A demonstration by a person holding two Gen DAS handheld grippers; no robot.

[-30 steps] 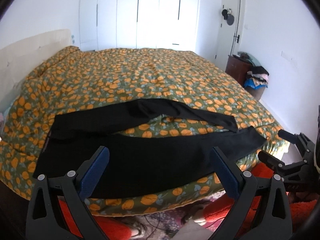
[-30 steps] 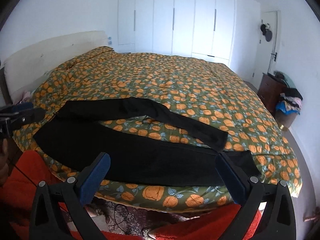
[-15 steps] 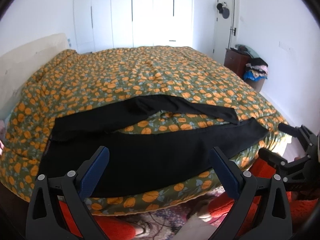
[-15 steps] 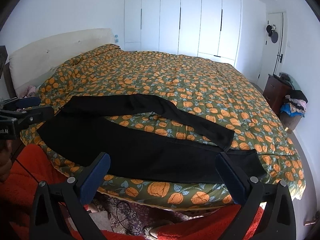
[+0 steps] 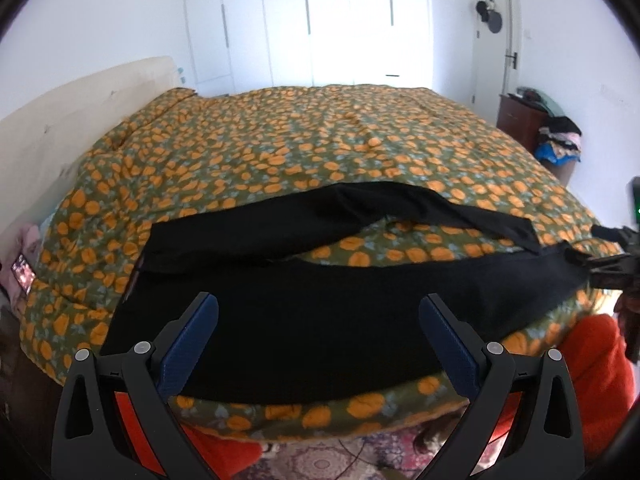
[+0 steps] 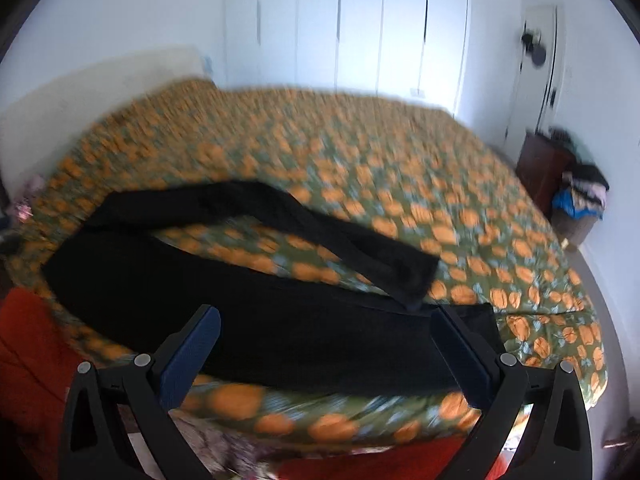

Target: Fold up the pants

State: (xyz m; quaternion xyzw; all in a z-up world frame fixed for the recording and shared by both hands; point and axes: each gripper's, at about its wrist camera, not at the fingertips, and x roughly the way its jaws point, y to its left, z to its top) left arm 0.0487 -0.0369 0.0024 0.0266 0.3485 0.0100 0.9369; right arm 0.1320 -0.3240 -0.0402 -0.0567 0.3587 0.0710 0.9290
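The black pants lie spread out on the bed, near the edge closest to the cameras. The bed has a green cover with orange shapes all over it. One leg of the pants runs flat along the near edge of the bed. The other leg bends away toward the middle of the bed, so a patch of the cover shows between the two legs. The waist end is on the left and the leg ends are on the right.

The left claw is wide, with its blue fingers far apart. It holds nothing. It hangs over the near leg of the pants, close to the waist side, but I cannot tell if it touches the cloth.

The right claw is wide too and holds nothing. Its picture is blurry. It is above the near leg, toward the leg ends. The end of the far leg lies just past its right finger.

In the left view, the right claw shows at the far right, next to the ends of the legs.

Red cloth shows low down by the bed edge. White closet doors stand behind the bed.
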